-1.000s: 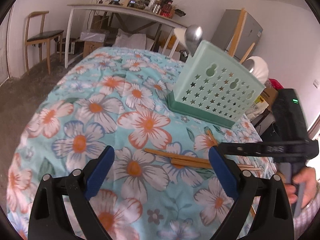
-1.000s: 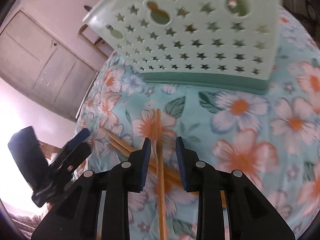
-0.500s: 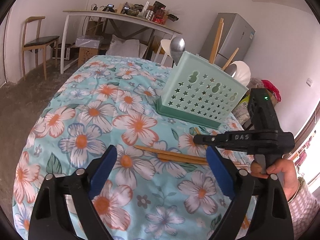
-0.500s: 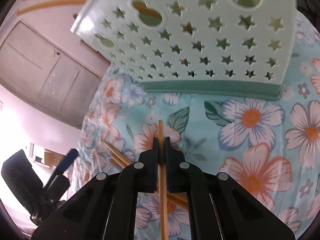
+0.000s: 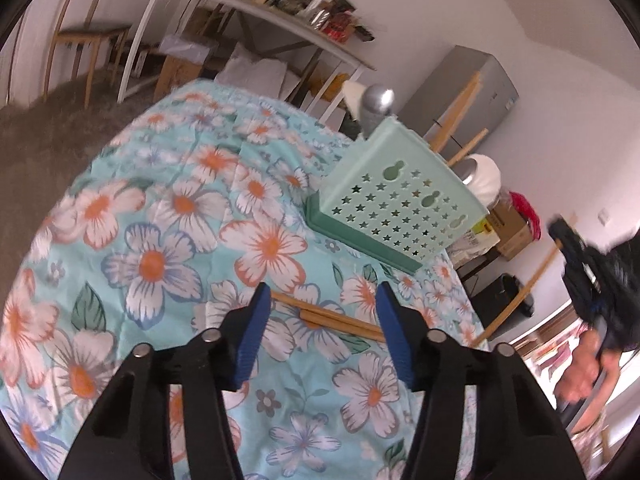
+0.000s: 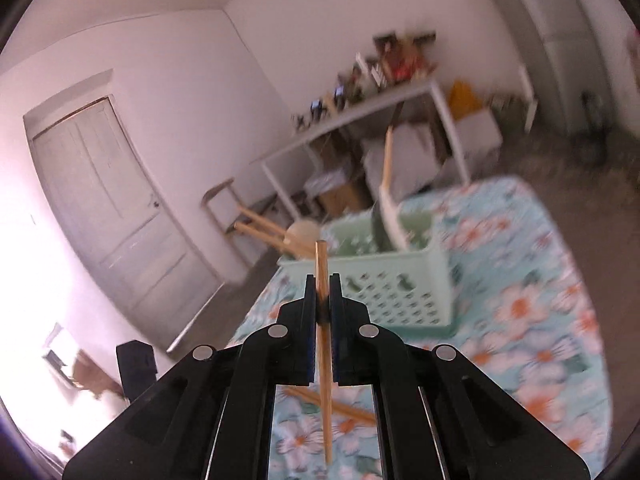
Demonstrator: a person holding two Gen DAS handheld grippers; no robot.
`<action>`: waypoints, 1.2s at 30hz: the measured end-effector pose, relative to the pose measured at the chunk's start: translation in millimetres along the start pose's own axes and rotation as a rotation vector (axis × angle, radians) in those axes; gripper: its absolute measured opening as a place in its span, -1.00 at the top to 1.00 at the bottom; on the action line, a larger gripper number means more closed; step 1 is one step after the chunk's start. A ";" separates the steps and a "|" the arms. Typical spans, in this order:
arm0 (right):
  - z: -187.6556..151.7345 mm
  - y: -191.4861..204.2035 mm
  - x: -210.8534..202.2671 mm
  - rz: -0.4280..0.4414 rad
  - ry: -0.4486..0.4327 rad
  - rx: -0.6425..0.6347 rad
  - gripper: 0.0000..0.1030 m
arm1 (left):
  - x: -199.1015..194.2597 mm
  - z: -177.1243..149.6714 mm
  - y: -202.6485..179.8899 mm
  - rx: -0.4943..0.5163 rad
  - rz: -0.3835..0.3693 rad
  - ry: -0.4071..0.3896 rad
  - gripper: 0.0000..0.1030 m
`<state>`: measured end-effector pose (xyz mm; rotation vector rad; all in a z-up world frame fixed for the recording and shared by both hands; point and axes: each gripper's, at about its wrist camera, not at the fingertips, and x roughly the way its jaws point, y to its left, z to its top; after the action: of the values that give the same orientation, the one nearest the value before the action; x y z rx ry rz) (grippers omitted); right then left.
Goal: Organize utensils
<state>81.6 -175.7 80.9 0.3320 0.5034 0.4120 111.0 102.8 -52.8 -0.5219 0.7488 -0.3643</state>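
Observation:
My left gripper [image 5: 324, 312] hovers low over the flowered tablecloth [image 5: 152, 264]. Its blue-padded jaws are closing, and two wooden chopsticks [image 5: 332, 318] lie on the cloth between the fingertips, untouched. Beyond them stands a mint-green star-holed basket [image 5: 396, 208] holding a metal spoon [image 5: 376, 106], chopsticks [image 5: 460, 108] and a white spoon [image 5: 486, 176]. My right gripper [image 6: 322, 292] is shut on a single chopstick [image 6: 321, 264], held in the air in front of the basket [image 6: 400, 288]. In the left wrist view that gripper [image 5: 580, 256] is blurred at the right, its chopstick [image 5: 520, 300] slanting down.
The cloth-covered table ends just right of the basket, above a cardboard box [image 5: 512, 232] on the floor. Behind stand a cluttered white table [image 5: 260, 12], a wooden chair [image 5: 80, 32] and a grey fridge [image 5: 472, 84]. A person's hand [image 5: 580, 380] holds the right gripper.
My right gripper shut on one chopstick and lifted it well above the cloth, toward the basket's top. My left jaws narrowed and the left view rolled a little.

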 end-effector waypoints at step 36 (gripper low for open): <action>-22.6 -16.9 -1.8 0.042 0.024 0.034 0.92 | 68.3 9.4 43.2 -0.535 0.046 0.158 0.48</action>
<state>73.2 -186.5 56.1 0.3708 0.5284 0.4489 169.8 107.5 -108.8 -0.9843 1.0161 -0.1586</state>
